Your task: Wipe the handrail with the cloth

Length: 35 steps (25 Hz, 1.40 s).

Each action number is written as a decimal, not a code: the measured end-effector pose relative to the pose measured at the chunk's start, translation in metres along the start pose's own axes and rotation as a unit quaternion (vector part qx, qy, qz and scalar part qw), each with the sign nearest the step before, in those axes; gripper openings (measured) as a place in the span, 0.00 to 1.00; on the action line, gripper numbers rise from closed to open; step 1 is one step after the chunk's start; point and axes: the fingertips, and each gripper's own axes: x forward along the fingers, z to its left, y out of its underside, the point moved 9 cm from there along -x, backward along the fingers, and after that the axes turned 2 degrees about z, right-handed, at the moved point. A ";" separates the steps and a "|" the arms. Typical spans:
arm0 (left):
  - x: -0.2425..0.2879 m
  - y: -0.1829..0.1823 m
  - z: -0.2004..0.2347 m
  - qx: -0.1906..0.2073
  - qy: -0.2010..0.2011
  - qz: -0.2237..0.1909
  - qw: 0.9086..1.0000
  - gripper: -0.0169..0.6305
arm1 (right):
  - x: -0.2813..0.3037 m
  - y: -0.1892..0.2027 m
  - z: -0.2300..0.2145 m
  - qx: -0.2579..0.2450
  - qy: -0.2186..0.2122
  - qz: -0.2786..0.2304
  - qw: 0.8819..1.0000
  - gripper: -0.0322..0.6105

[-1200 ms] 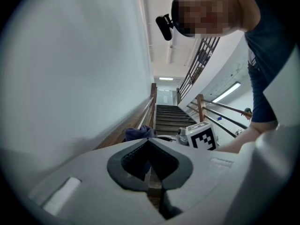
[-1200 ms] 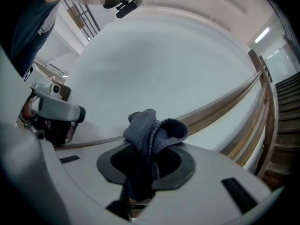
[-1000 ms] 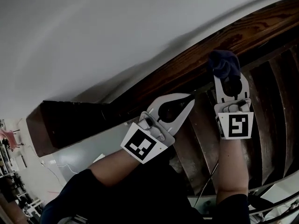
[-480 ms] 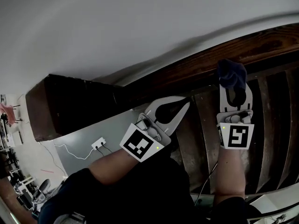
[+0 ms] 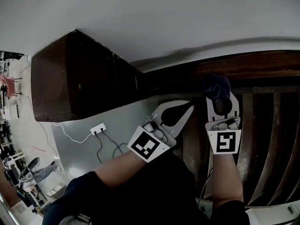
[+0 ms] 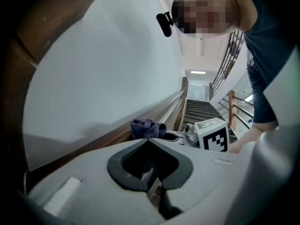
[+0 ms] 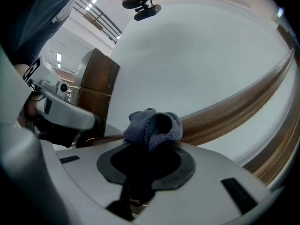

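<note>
Nearest the viewer, two bare forearms [image 5: 117, 165] reach forward, each carrying a grey, smooth-shelled gripper with a marker cube.

The left claw [image 5: 189, 105] has its jaws brought together tip to tip. Nothing is gripped; only the dark oval opening behind the tips shows. It sits just left of the right claw [image 5: 219, 95], apart from it, below the rail's lower edge.

The right claw is clamped on the cloth [image 7: 154, 124], a dark blue, soft, nubby wad that bulges out past the jaw tips. The cloth is bunched against the handrail [image 5: 253, 64] on its near face (whether it presses or only touches cannot be told).

The handrail is a long band of dark, grained, glossy wood. Its run to the right of the cloth is unobstructed.

Below it lie dark wooden steps [image 5: 262, 139].

To the left, the rail ends at a squared, blocky post [image 5: 70, 78] with sharp corners.

Beyond stands a plain white wall [image 5: 164, 13], matte and smooth.
</note>
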 end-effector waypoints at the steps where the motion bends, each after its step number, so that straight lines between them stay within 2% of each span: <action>1: -0.008 0.003 0.003 -0.002 -0.008 0.002 1.000 0.03 | 0.006 0.005 0.012 -0.007 -0.016 0.007 1.000 0.20; 4: -0.029 0.012 0.009 -0.005 -0.030 0.007 1.000 0.03 | 0.021 0.020 0.048 -0.028 -0.067 0.044 0.996 0.20; 6: -0.039 0.015 0.011 -0.006 -0.041 0.010 0.999 0.03 | 0.031 0.027 0.066 -0.028 -0.087 0.052 0.994 0.20; 9: -0.046 0.015 0.011 -0.005 -0.050 0.009 0.999 0.03 | 0.037 0.030 0.076 -0.021 -0.096 0.048 0.994 0.20; 13: -0.038 0.007 0.005 0.000 -0.045 0.007 0.999 0.03 | 0.033 0.027 0.064 -0.033 -0.100 0.053 0.993 0.20; 16: -0.018 -0.004 -0.005 0.011 -0.025 0.007 1.000 0.03 | 0.024 0.022 0.029 -0.034 -0.074 0.052 0.995 0.20; 21: 0.028 -0.039 -0.036 0.031 0.032 -0.002 0.999 0.03 | -0.005 0.001 -0.028 -0.081 -0.059 0.075 0.992 0.20; 24: 0.059 -0.065 -0.052 0.049 0.074 -0.007 0.996 0.03 | -0.019 -0.013 -0.060 -0.102 -0.032 0.080 0.991 0.20; 27: 0.079 -0.086 -0.063 0.061 0.106 -0.006 0.993 0.03 | -0.035 -0.025 -0.089 -0.099 0.009 0.080 0.992 0.20; 30: 0.093 -0.100 -0.070 0.070 0.130 -0.003 0.989 0.03 | -0.052 -0.033 -0.118 -0.076 0.062 0.077 0.992 0.20; 35: 0.121 -0.120 -0.088 0.087 0.180 -0.007 0.980 0.03 | -0.084 -0.053 -0.175 -0.053 0.156 0.084 0.983 0.20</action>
